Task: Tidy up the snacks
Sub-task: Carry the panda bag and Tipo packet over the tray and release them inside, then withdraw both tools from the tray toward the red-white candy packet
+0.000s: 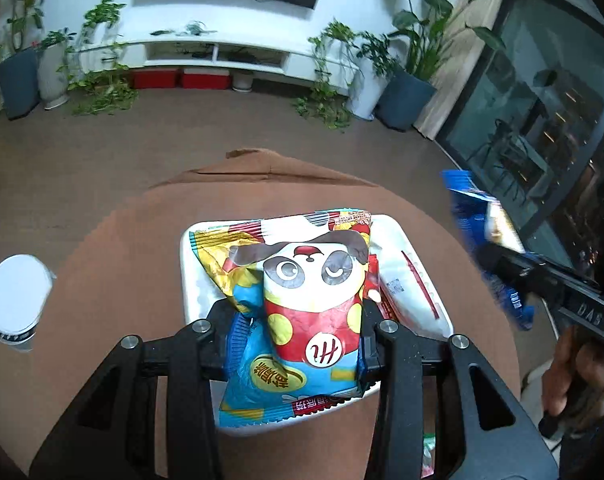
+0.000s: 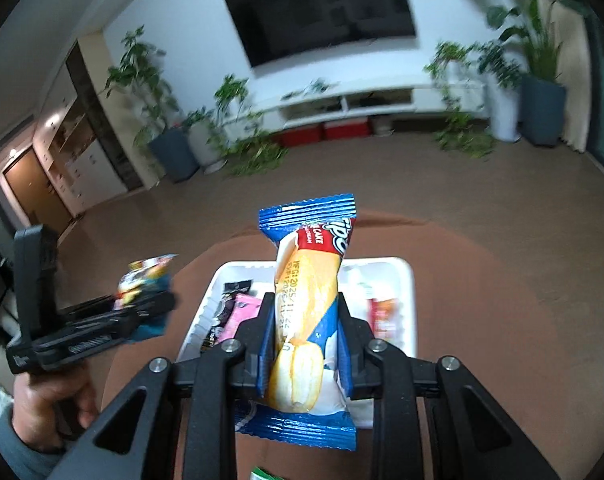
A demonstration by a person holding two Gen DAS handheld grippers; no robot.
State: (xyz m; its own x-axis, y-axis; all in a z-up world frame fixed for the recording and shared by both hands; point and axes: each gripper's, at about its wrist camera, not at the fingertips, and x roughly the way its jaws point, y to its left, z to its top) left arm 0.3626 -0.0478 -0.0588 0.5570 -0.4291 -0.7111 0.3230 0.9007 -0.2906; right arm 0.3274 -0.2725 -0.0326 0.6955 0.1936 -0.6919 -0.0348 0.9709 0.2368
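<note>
My left gripper [image 1: 298, 320] is shut on a panda-print snack bag [image 1: 302, 304], held above a white tray [image 1: 190, 280] on the round brown table [image 1: 114, 280]. My right gripper [image 2: 303, 320] is shut on a blue-and-yellow cake bar wrapper [image 2: 305, 312], held upright over the same white tray [image 2: 405, 280]. The tray holds a white packet [image 1: 405, 280], a pink packet [image 2: 242, 312], a dark packet [image 2: 234, 288] and a red-and-white packet [image 2: 383, 316]. In each wrist view the other gripper shows at the edge, with the blue wrapper [image 1: 473, 232] or the panda bag [image 2: 146, 280].
A white lidded cup [image 1: 14, 300] stands at the table's left edge. A hand [image 2: 50, 396] grips the left handle. Beyond the table are brown floor, potted plants [image 1: 405, 92], a white TV cabinet [image 1: 222, 52] and glass doors [image 1: 541, 120]. A green packet edge [image 2: 262, 474] peeks at the bottom.
</note>
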